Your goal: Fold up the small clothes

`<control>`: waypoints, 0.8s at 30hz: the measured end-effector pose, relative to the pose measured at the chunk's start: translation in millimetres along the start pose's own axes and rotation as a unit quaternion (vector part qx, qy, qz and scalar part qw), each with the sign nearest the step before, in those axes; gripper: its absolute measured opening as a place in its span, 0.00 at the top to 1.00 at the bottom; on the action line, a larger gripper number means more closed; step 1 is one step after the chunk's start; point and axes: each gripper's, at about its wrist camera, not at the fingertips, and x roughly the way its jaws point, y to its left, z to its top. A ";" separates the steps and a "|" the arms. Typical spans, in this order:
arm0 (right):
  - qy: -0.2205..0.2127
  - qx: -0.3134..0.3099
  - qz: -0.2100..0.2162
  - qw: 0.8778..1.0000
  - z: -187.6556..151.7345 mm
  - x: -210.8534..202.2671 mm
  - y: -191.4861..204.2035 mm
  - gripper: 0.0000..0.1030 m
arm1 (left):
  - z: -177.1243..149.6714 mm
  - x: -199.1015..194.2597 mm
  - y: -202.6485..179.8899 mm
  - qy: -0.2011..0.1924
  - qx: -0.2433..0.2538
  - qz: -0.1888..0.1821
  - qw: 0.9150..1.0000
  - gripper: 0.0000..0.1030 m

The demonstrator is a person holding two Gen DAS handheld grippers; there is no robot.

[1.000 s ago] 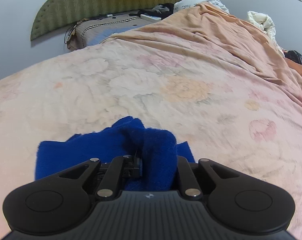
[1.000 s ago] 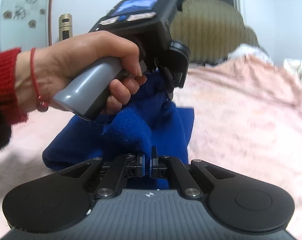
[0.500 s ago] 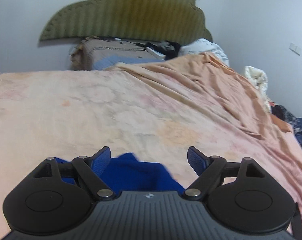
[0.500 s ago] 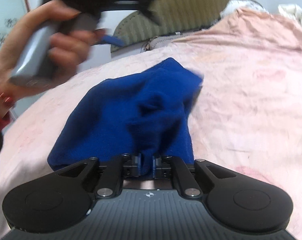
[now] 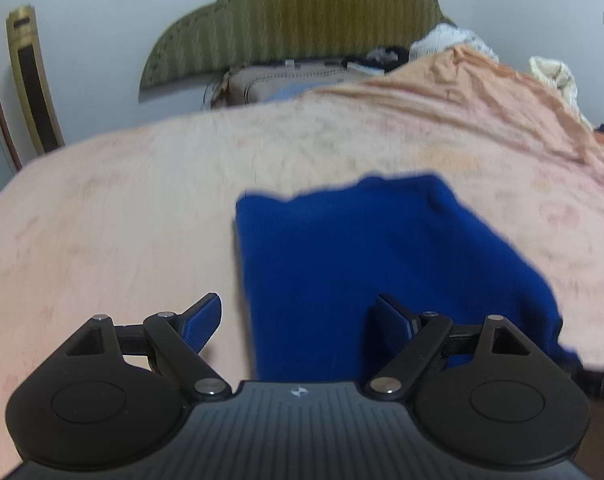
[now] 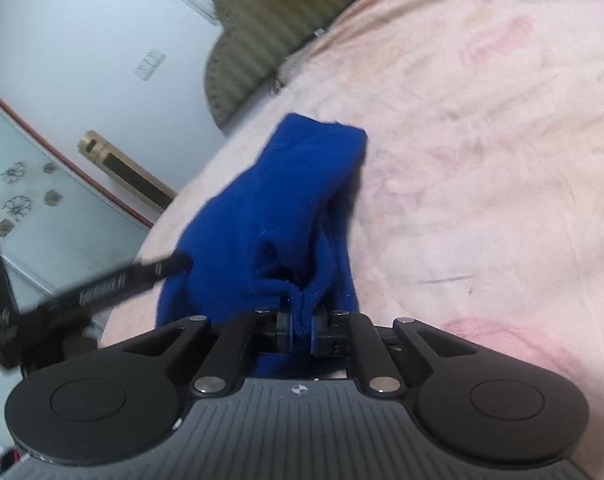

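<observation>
A small blue knitted garment [image 5: 365, 256] lies on the pink floral bedspread [image 5: 122, 220]. My left gripper [image 5: 302, 320] is open and empty, its jaws spread wide over the near left edge of the garment. My right gripper [image 6: 302, 326] is shut on a bunched edge of the same blue garment [image 6: 298, 196], which stretches away from it across the bed. A finger of the left gripper [image 6: 114, 280] shows blurred at the garment's left side in the right wrist view.
A green padded headboard [image 5: 298, 20] stands at the far end with a pillow [image 5: 286, 80] and loose items before it. A rumpled orange blanket [image 5: 481, 92] lies at the far right. A gold standing unit [image 5: 32, 80] is by the wall at left.
My left gripper let go of the garment, opened wide and drew back. My right gripper kept its hold and swung, so the garment now lies stretched out flatter.
</observation>
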 end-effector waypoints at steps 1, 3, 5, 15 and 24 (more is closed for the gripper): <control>0.003 0.006 0.004 1.000 -0.6 1.5 -1.8 0.88 | -4.3 -0.2 1.8 0.003 -0.001 0.005 1.000 0.18; 0.008 0.007 0.007 1.000 0.2 0.4 -7.6 0.88 | -9.7 -4.5 5.4 0.000 -0.003 0.010 1.000 0.18; 0.006 0.003 0.007 1.000 1.0 -6.3 -6.6 0.85 | -11.6 -9.7 7.6 -0.003 -0.009 0.011 1.000 0.18; -0.011 -0.149 -0.129 0.980 3.0 3.6 29.1 0.56 | -28.5 -18.4 4.8 -0.001 -0.025 0.006 1.000 0.18; 0.006 -0.120 -0.067 0.990 22.1 11.5 15.2 0.36 | -41.2 -17.9 38.1 0.014 -0.078 -0.093 0.993 0.15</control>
